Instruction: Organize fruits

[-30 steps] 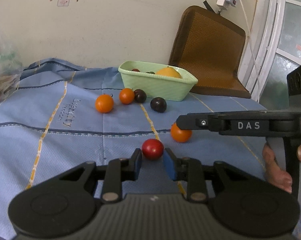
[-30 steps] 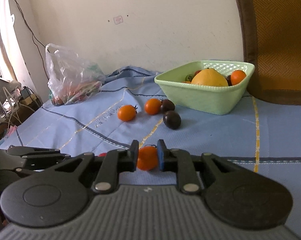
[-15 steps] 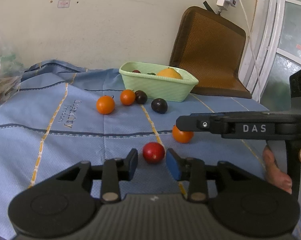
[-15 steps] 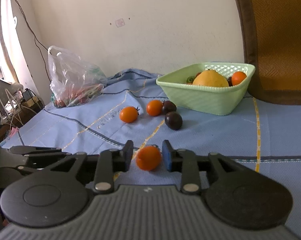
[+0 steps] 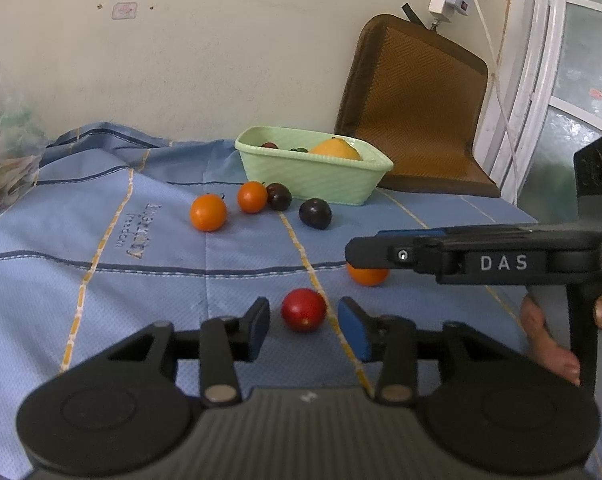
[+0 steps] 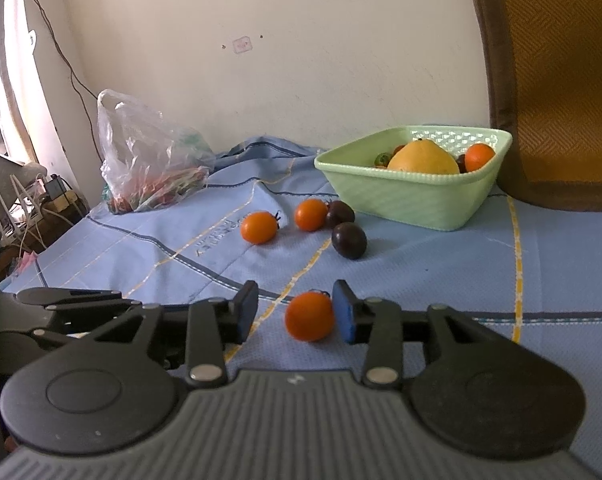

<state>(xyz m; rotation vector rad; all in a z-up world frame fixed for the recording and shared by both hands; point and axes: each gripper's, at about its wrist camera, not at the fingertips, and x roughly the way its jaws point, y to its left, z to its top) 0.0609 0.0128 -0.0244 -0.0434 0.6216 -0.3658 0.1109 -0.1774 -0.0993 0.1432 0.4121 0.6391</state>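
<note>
A red tomato point(image 5: 303, 309) lies on the blue cloth between the open jaws of my left gripper point(image 5: 303, 327), touching neither pad. An orange tomato point(image 6: 309, 316) lies between the open jaws of my right gripper point(image 6: 296, 316), close against the right pad. That orange tomato also shows in the left wrist view point(image 5: 367, 274), partly hidden under the right gripper's finger. A light green basket point(image 5: 313, 172) at the back holds a large yellow-orange fruit point(image 6: 423, 158) and small fruits. Two orange tomatoes point(image 5: 208, 213) point(image 5: 252, 197) and two dark plums point(image 5: 315, 213) point(image 5: 279, 196) lie in front of the basket.
A brown woven cushion point(image 5: 415, 108) leans on the wall right of the basket. A clear plastic bag point(image 6: 151, 164) with produce sits at the cloth's far left. Cables and clutter point(image 6: 33, 208) lie beyond the left edge. A window frame point(image 5: 541, 80) stands at the right.
Both grippers have opened wider and drawn back a little. The red tomato and the orange tomato, held a second ago, now lie free on the cloth.
</note>
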